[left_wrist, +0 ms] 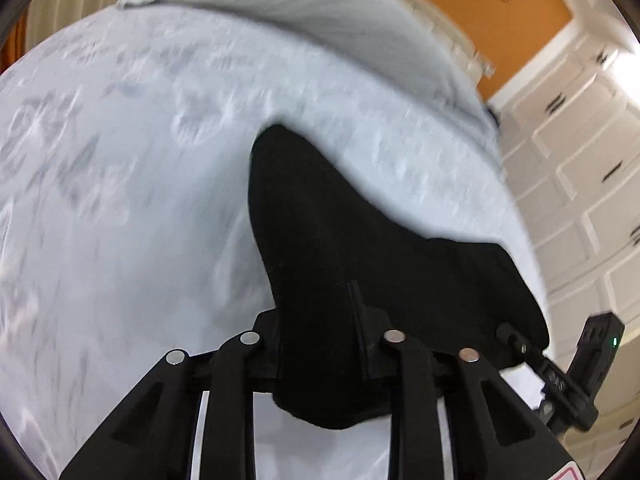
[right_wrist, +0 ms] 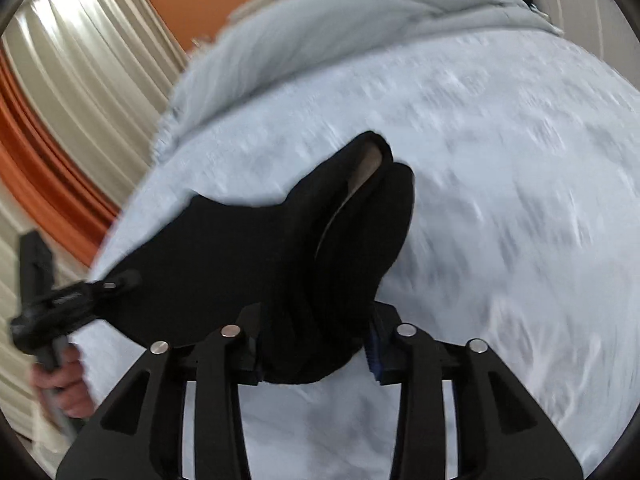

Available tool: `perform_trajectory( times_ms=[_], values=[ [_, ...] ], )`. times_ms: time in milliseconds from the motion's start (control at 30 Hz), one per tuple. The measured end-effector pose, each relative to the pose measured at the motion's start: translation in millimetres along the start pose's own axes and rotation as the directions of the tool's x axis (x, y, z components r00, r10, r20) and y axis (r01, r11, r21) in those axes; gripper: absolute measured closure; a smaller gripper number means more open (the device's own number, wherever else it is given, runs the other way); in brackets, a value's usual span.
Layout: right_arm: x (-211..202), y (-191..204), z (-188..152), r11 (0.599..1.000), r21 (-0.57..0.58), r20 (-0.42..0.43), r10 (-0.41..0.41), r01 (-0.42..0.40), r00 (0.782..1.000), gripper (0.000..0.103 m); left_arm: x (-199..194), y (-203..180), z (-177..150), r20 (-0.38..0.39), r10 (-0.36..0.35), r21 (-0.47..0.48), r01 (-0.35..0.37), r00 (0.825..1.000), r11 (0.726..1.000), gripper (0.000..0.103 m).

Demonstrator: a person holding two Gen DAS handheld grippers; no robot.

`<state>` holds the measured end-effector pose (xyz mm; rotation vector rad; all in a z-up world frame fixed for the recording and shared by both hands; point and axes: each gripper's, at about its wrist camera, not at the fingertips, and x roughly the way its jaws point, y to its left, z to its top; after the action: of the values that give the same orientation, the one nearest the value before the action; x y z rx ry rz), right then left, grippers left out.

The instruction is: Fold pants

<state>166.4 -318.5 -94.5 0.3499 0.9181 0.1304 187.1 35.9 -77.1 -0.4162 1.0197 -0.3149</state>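
Observation:
The black pants [left_wrist: 344,240] hang in the air above the bed, stretched between both grippers. My left gripper [left_wrist: 320,336] is shut on one end of the cloth, which bunches between its fingers. My right gripper [right_wrist: 316,340] is shut on the other end of the pants [right_wrist: 256,252], where a lighter inner lining shows in a fold. The right gripper also shows at the right edge of the left wrist view [left_wrist: 516,340]. The left gripper shows at the left of the right wrist view [right_wrist: 116,284], with a hand below it.
A pale patterned bedspread [left_wrist: 120,200] fills both views, also showing in the right wrist view [right_wrist: 500,200]. A grey blanket [left_wrist: 304,4] lies along the bed's far side. White drawers [left_wrist: 580,184] stand to the right. Cream curtains [right_wrist: 80,64] and an orange wall are behind.

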Motion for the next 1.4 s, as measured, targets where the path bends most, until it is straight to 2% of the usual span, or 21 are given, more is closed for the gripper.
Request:
perform_trajectory(
  times_ms=[33, 67, 100, 133, 200, 233, 300, 333, 367, 400, 433, 467, 567, 633, 733, 933, 1100, 1233, 1267, 1400],
  values=[
    [7, -6, -7, 1.0, 0.011, -0.01, -0.02, 0.02, 1.0, 0.051, 9, 3, -15, -0.014, 0.036, 0.02, -0.035, 0.999, 0.999, 0.073],
    [3, -10, -11, 0.999, 0.038, 0.012, -0.023, 0.023, 1.0, 0.046, 15, 5, -25, -0.003, 0.092, 0.04, -0.091, 0.996, 0.995, 0.063],
    [-8, -6, -7, 0.998, 0.045, 0.035, -0.045, 0.044, 0.998, 0.047, 15, 5, -30, 0.017, 0.124, 0.05, -0.124, 0.992, 0.991, 0.056],
    [-20, 1, -5, 0.997, 0.029, 0.076, -0.073, 0.071, 0.994, 0.047, 9, 3, -36, 0.059, 0.147, 0.063, -0.151, 0.987, 0.987, 0.056],
    [-61, 28, -6, 0.989, -0.061, 0.26, -0.113, 0.133, 0.959, 0.047, -6, -10, -38, 0.126, 0.181, 0.097, -0.193, 0.975, 0.976, 0.053],
    [-69, 37, -7, 0.984, -0.091, 0.294, -0.118, 0.151, 0.949, 0.049, -16, -21, -39, 0.18, 0.205, 0.126, -0.229, 0.962, 0.965, 0.05],
    [-67, 56, -10, 0.968, -0.17, 0.317, -0.125, 0.186, 0.94, 0.065, -28, -36, -41, 0.273, 0.234, 0.164, -0.285, 0.933, 0.944, 0.031],
    [-57, 60, -10, 0.958, -0.196, 0.303, -0.143, 0.208, 0.942, 0.07, -30, -43, -43, 0.315, 0.247, 0.187, -0.315, 0.916, 0.931, 0.028],
    [-36, 60, -10, 0.948, -0.218, 0.256, -0.174, 0.232, 0.951, 0.078, -27, -48, -46, 0.337, 0.253, 0.217, -0.337, 0.907, 0.916, 0.026],
    [-17, 53, -8, 0.947, -0.211, 0.21, -0.198, 0.242, 0.957, 0.081, -18, -51, -43, 0.339, 0.27, 0.248, -0.362, 0.901, 0.899, 0.026],
    [2, 42, -8, 0.947, -0.186, 0.169, -0.23, 0.26, 0.958, 0.081, -9, -52, -45, 0.328, 0.284, 0.272, -0.378, 0.901, 0.885, 0.026],
    [8, 35, -8, 0.948, -0.172, 0.166, -0.24, 0.268, 0.957, 0.081, -1, -52, -43, 0.316, 0.291, 0.28, -0.382, 0.903, 0.881, 0.026],
    [-8, 34, -1, 0.967, -0.122, 0.192, -0.2, 0.225, 0.961, 0.081, 13, -44, -39, 0.267, 0.283, 0.26, -0.352, 0.921, 0.899, 0.026],
    [-22, 37, -4, 0.969, -0.122, 0.221, -0.185, 0.216, 0.957, 0.081, 10, -44, -43, 0.271, 0.274, 0.254, -0.344, 0.923, 0.904, 0.026],
    [-37, 37, -18, 0.963, -0.127, 0.246, -0.199, 0.236, 0.949, 0.08, 6, -45, -45, 0.293, 0.278, 0.262, -0.357, 0.915, 0.897, 0.026],
    [-35, 32, -23, 0.969, -0.096, 0.219, -0.204, 0.229, 0.954, 0.076, -4, -54, -54, 0.337, 0.304, 0.275, -0.402, 0.891, 0.874, 0.016],
    [-49, 40, -31, 0.962, -0.115, 0.249, -0.213, 0.247, 0.945, 0.055, -15, -64, -62, 0.371, 0.306, 0.287, -0.422, 0.877, 0.86, 0.016],
    [-61, 45, -37, 0.953, -0.129, 0.276, -0.232, 0.275, 0.933, 0.047, -23, -71, -70, 0.402, 0.314, 0.289, -0.444, 0.86, 0.848, 0.016],
    [-63, 45, -38, 0.953, -0.126, 0.279, -0.234, 0.277, 0.931, 0.043, -24, -72, -72, 0.401, 0.314, 0.291, -0.444, 0.861, 0.848, 0.016],
    [-66, 45, -43, 0.949, -0.125, 0.278, -0.247, 0.29, 0.928, 0.039, -29, -77, -79, 0.405, 0.31, 0.302, -0.446, 0.86, 0.842, 0.016]
  ],
)
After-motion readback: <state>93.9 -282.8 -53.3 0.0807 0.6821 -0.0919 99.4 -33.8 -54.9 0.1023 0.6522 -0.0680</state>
